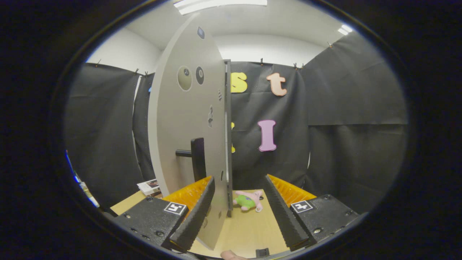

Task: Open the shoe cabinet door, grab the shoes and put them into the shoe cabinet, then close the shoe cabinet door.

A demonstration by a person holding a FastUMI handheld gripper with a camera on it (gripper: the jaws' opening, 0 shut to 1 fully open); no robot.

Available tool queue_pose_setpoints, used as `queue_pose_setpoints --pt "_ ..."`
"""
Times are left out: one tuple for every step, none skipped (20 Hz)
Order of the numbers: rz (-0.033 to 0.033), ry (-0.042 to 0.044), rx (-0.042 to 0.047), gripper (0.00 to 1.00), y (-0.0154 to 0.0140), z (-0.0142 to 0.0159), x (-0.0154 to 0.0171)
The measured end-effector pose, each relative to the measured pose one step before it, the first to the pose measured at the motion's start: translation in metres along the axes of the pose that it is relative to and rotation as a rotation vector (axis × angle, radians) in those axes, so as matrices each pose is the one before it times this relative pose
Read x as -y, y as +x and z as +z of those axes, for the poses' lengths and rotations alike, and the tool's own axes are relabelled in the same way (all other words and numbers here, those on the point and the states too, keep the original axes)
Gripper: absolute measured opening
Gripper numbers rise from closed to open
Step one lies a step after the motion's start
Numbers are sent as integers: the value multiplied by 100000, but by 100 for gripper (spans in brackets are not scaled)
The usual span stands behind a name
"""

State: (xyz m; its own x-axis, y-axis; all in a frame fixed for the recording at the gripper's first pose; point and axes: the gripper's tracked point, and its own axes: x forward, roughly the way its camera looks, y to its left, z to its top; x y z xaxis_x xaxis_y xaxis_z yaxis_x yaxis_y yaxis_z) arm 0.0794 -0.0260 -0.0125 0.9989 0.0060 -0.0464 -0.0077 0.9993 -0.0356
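The pale grey shoe cabinet door (pixel 184 119) stands swung out and I see it nearly edge-on, with a few round stickers on its face. Its black bar handle (pixel 197 159) sticks out on the left face, just above my left fingertip. A dark upright panel edge of the cabinet (pixel 228 137) rises right behind the door's edge. My gripper (pixel 240 180) is open wide. The door's lower edge runs down between the fingers, close against the inner side of the left finger (pixel 196 213), and well apart from the right finger (pixel 283 213).
A light wooden tabletop (pixel 245 234) lies under the fingers. A small pink and green plush toy (pixel 249 200) lies on it just ahead, between the fingers. A book (pixel 149 187) lies at the table's left edge. Black cloth walls enclose the booth.
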Motion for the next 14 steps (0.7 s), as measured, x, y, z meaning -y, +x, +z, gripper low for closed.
queue_pose_setpoints --pt "692 491 -186 91 15 -32 -529" --pt "678 752 -131 91 18 -122 -516" --pt "729 944 -326 91 14 -58 -588" --pt "713 931 -225 91 80 -44 -537" --pt "597 537 267 91 75 51 -496" --pt "438 151 516 91 108 59 -499" --pt "86 -415 1050 91 169 221 -443" --pt "-239 -1045 937 91 150 146 -305" --pt "-1000 -1886 814 91 221 143 -151" --pt "-1509 -1823 740 91 87 132 10" --pt "-1364 -1265 1060 91 149 168 -108" --pt "-1016 -784 756 91 -3 16 -356" --pt "-510 -65 97 91 83 -70 -317" --pt "161 620 59 91 -25 -85 -421"
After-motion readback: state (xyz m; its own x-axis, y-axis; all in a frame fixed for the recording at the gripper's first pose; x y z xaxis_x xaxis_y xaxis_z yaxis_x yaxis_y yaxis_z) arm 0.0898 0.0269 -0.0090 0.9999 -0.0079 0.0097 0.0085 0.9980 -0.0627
